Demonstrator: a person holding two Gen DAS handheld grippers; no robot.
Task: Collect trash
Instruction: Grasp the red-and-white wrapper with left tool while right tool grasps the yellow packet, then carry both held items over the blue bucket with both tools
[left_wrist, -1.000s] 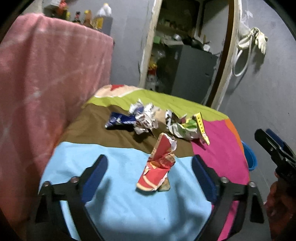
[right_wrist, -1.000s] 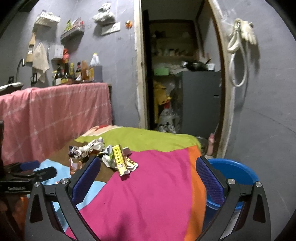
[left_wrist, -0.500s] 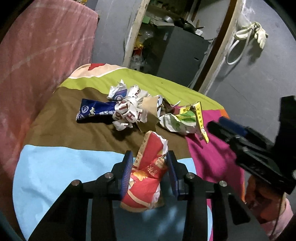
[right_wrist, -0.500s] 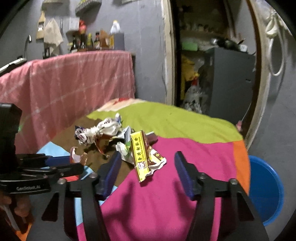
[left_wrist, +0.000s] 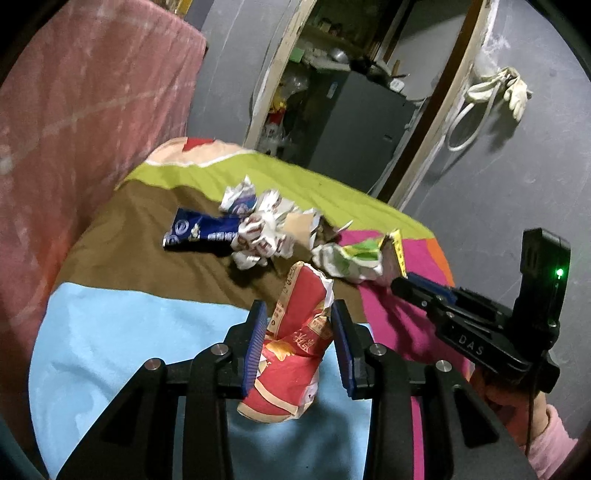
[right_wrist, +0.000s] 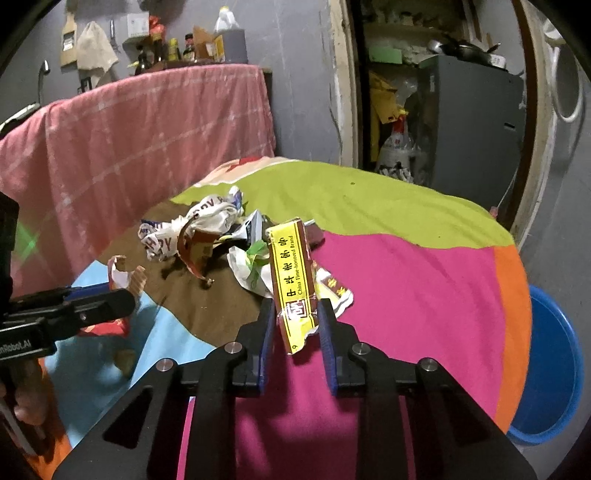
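The left gripper (left_wrist: 297, 343) is squeezed in on the red snack bag (left_wrist: 295, 350), its blue pads (left_wrist: 255, 343) pressing the crumpled middle so the torn mouth sticks up beyond the tips and the base sags below them onto the light-blue patch of the patchwork cloth (left_wrist: 110, 350). The right gripper (right_wrist: 297, 336) is closing, its jaws nearly meeting on the yellow wrapper strip (right_wrist: 291, 280), which stands up between them over the magenta patch; I cannot tell if the pads bite yet.

Both pieces look feather-light, thin printed film: soft, crackly, glossy and likely slippery, with no stiffness. I'd judge a pinch across a bunched fold holds best; a flat single layer could slide out.

Just past the right gripper's tips lies a white-and-green crumpled bag (right_wrist: 255, 269). Farther ahead of the left gripper sit a wadded white wrapper with red letters (left_wrist: 262, 236) and a dark blue packet (left_wrist: 199, 236). Off to the right gripper's right, below the cloth's edge, stands a smooth blue plastic basin (right_wrist: 546, 369), probably the bin.
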